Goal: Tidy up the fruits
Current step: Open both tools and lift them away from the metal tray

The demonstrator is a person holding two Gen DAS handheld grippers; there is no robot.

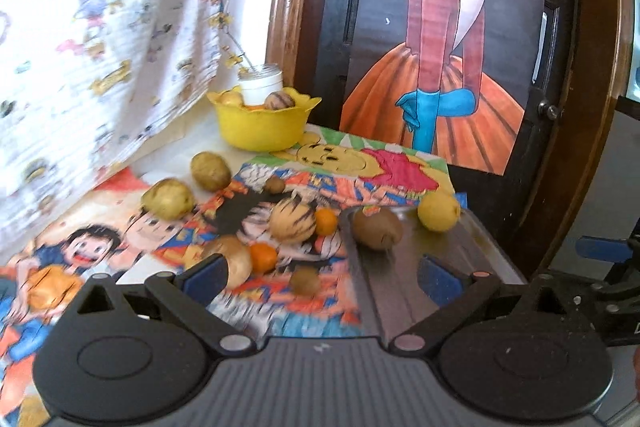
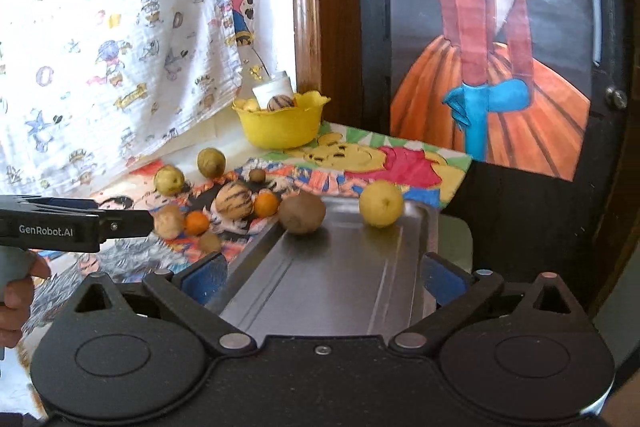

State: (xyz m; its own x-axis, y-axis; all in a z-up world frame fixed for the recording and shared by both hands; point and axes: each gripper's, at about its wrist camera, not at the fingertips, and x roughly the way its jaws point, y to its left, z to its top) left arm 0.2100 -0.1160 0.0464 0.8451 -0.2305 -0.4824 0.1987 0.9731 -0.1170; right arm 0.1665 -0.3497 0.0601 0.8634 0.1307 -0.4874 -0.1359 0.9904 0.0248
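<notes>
A metal tray (image 1: 460, 247) (image 2: 340, 287) lies at the right of the table and holds a brown fruit (image 1: 377, 228) (image 2: 302, 213) and a yellow lemon (image 1: 439, 211) (image 2: 380, 203). Loose on the drawings to its left lie a striped melon-like fruit (image 1: 291, 219) (image 2: 234, 202), two small oranges (image 1: 263, 257) (image 2: 267, 204), two yellowish fruits (image 1: 168, 198) (image 2: 169, 179), a tan one (image 1: 234, 259) (image 2: 169, 221) and small brown ones (image 1: 305, 281) (image 2: 209, 241). My left gripper (image 1: 322, 279) is open and empty over the tray's left edge. My right gripper (image 2: 324, 279) is open and empty over the tray.
A yellow bowl (image 1: 262, 127) (image 2: 280, 129) at the back holds more fruit and a white jar (image 1: 261, 87). A patterned curtain (image 1: 100, 47) hangs at the left. A dark cabinet with a painted figure (image 1: 440, 47) stands behind. The left gripper's body (image 2: 60, 227) reaches in from the left.
</notes>
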